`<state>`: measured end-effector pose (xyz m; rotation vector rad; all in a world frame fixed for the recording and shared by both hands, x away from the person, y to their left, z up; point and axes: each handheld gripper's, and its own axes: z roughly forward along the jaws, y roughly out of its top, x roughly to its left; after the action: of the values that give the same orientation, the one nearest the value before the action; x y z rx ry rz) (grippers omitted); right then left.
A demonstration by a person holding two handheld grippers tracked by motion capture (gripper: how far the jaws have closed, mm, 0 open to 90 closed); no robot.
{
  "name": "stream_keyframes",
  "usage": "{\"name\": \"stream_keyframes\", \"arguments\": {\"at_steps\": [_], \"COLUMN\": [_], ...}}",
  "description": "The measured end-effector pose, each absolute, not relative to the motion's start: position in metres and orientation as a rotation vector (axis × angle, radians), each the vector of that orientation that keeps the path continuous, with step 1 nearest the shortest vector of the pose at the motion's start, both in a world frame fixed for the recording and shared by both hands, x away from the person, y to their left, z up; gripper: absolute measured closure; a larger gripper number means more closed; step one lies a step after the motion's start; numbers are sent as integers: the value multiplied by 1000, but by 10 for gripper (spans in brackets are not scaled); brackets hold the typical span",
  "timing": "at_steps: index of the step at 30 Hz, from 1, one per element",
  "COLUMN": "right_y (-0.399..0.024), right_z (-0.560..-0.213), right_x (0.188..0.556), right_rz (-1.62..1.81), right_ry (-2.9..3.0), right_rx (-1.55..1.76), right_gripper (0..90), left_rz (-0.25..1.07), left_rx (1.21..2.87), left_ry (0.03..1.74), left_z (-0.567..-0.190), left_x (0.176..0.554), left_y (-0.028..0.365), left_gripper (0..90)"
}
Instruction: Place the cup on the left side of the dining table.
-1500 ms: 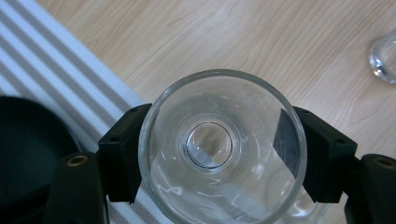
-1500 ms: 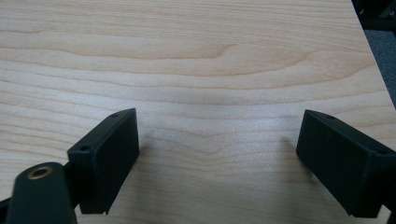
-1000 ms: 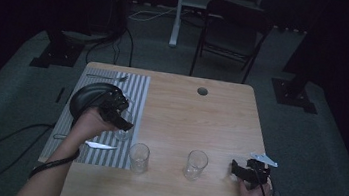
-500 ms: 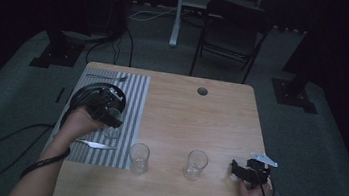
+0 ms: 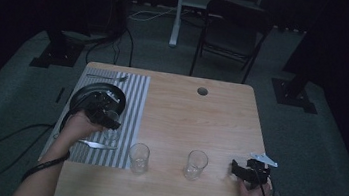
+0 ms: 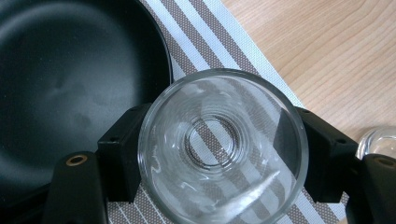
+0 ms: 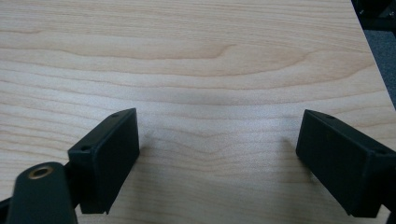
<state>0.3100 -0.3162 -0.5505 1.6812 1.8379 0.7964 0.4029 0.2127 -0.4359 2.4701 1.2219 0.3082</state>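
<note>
Gripping: a clear glass (image 6: pixel 223 149) is held between the jaws of the left gripper (image 5: pixel 105 114), one jaw on each side of its wall, the open mouth facing the camera.
Glass position: it is seen over the striped mat (image 5: pixel 134 103), just beside the black plate (image 5: pixel 87 95); whether its base is touching the mat cannot be told.
Key relation: the glass axis runs along the line of sight of the left gripper view, so any set-down is judged to go straight along that axis, with the plate rim close on one side.
Right gripper (image 5: pixel 249 171): jaws are spread wide with nothing between them, held low over bare counter (image 7: pixel 196 60) near its right front corner.
Other glasses: two (image 5: pixel 138 157) (image 5: pixel 196 164) are stood on the counter between the two grippers, apart from each other.
Cutlery: a knife (image 5: pixel 96 144) is laid at the mat's front edge, a fork (image 5: pixel 107 76) at its far edge.
Nearer hand: the left is already on the glass.
</note>
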Motion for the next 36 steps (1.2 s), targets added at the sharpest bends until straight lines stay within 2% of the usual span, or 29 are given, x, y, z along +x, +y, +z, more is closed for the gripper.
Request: {"name": "stream_keyframes", "arguments": {"at_steps": [5,7,10,12,14,15,17,20,24,36], "right_y": [-316,-316,-316,-316,-316,-316,-316,-316,-316,-316], "right_z": [-551,-551,-551,-551,-551,-551,-551,-551,-551,-551], "right_x": [310,310,310,310,310,310,310,310,310,310], "right_rz": [797,797,797,797,797,797,797,797,797,797], "right_ry": [1838,1838,1838,1838,1838,1838,1838,1838,1838,1838], "right_rx": [1681,1681,1681,1681,1681,1682,1681,1681,1681,1681], "right_gripper": [128,128,128,128,128,128,128,128,128,128], "left_rz": [299,286,312,271,271,261,252,310,352,488], "left_rx": [2395,2389,2378,2352,2336,2323,2323,2275,2185,2094], "left_ry": [1270,1278,1300,1320,1339,1352,1335,1309,1355,1401], "left_z": [-438,-441,-445,-447,-450,-452,-454,-456,-457,-470], "left_x": [400,399,396,394,392,390,386,376,365,334], "left_y": [216,218,218,221,223,224,226,229,236,253], "left_gripper": [273,189,174,96,86,0,2,3,3,3]}}
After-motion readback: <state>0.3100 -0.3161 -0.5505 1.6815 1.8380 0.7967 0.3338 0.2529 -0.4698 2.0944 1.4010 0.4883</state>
